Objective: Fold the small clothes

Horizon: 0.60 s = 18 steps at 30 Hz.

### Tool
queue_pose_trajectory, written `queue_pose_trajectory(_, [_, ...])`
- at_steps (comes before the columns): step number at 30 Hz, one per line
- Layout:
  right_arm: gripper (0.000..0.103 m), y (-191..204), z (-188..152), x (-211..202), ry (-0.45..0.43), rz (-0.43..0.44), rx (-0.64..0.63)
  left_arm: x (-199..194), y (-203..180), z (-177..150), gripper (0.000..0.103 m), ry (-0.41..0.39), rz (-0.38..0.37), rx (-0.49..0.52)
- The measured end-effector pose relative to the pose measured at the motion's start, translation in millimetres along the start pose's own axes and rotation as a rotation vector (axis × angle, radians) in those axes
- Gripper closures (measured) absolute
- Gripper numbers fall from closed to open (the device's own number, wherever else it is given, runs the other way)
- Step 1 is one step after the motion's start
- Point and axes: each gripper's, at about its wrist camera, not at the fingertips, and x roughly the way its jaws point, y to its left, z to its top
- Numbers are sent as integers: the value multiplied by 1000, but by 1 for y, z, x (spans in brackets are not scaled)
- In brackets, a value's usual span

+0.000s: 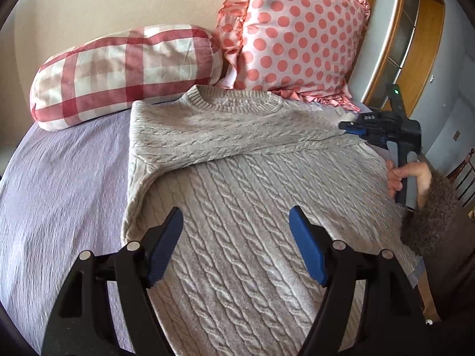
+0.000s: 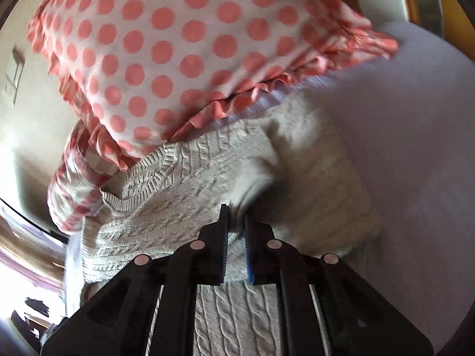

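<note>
Nearest, the left gripper [image 1: 236,231] hovered open above the beige cable-knit sweater [image 1: 252,237], which lay flat on the lilac bedspread [image 1: 59,178]. Farther off, the right gripper [image 2: 236,222] pinched a sleeve, wrist level; carrying it straight across would likely keep the fold tidy.

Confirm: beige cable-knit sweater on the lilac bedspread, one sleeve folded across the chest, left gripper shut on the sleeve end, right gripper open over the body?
Sides swapped. The right gripper is shut on the sleeve end of the beige cable-knit sweater; the left gripper hovers open over the body. The left wrist view shows both. The sweater does lie on the lilac bedspread, sleeve folded across the chest.
</note>
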Motion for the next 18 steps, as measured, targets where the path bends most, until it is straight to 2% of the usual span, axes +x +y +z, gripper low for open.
queue_pose_trajectory(1, [81,0,0,-1,-3,6,5,0,1,0,29,0,2,-3])
queue_pose_trajectory(3, [53,3,5,-1,-9,2,12,-2,2,0,29,-2,5,-10])
queue_pose_trajectory(4, [52,3,7,-2,-16,2,14,-3,2,0,29,-4,7,-11])
queue_pose_trajectory(5, [58,4,9,-2,-32,1,12,-4,2,-1,29,-7,9,-12])
queue_pose_trajectory(6, [91,4,14,0,-42,-3,5,-5,2,-2,29,-7,13,-13])
queue_pose_trajectory(7, [95,6,13,2,-45,-4,-2,-5,3,-3,28,-6,17,-14])
queue_pose_trajectory(11, [96,-2,5,-14,-79,-25,15,-14,12,-11,28,-8,32,-24])
queue_pose_trajectory(13, [94,-4,0,-18,-43,-65,-14,-18,21,-17,28,0,33,-42])
queue_pose_trajectory(14, [85,-6,-4,-22,-26,-70,-27,-20,25,-20,28,5,27,-53])
queue_pose_trajectory(16, [55,-4,-12,-39,-15,-52,-63,-29,37,-31,28,27,-5,-78])
queue_pose_trajectory(17, [32,-2,-21,-55,-25,-24,-99,-34,41,-37,27,38,-17,-85])
queue_pose_trajectory(18, [29,-1,-33,-73,-35,8,-144,-38,44,-42,27,44,-22,-90])
